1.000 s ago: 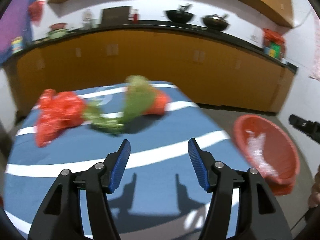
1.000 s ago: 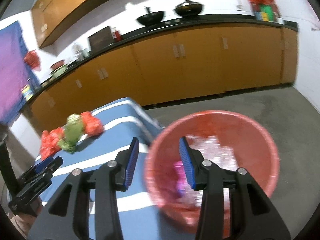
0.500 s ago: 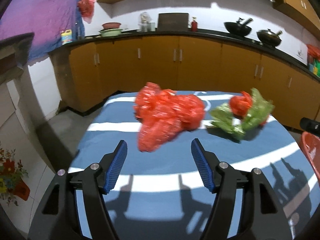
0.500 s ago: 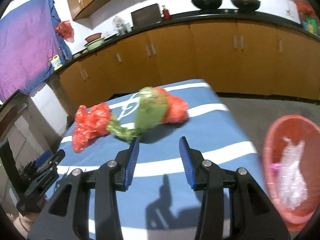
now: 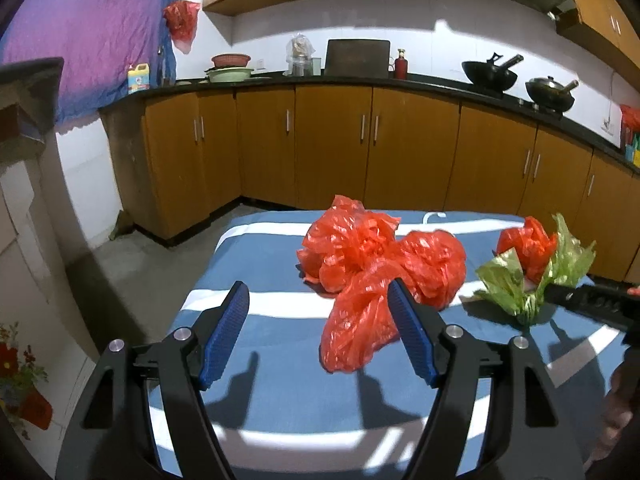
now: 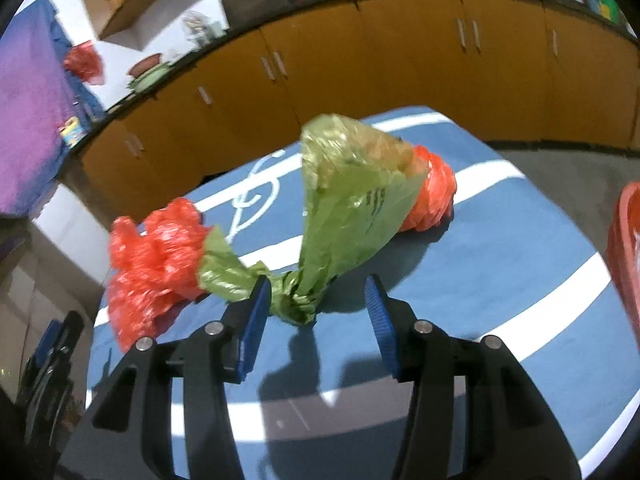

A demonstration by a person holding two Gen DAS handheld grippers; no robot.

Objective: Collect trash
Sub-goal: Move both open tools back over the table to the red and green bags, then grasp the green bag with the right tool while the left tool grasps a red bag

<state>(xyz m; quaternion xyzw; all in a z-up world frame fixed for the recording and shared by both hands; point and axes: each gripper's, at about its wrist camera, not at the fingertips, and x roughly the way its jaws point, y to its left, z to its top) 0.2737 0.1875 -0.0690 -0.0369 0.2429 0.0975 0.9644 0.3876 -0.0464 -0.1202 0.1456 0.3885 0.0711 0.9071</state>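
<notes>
Right wrist view shows the right gripper (image 6: 316, 300) wide open and empty, the green bag (image 6: 352, 192) just ahead, its twisted neck between the fingertips; light, crinkly and slippery, it looks best pinched there. The left gripper (image 5: 320, 332), also open and empty, faces the red bags (image 5: 372, 276)

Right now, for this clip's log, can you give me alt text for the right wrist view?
The open right claw reaches toward the knotted neck of a green plastic bag lying on a blue-and-white striped table. Crumpled red bags lie to its left, another red bag behind it, orange cabinets beyond.
</notes>
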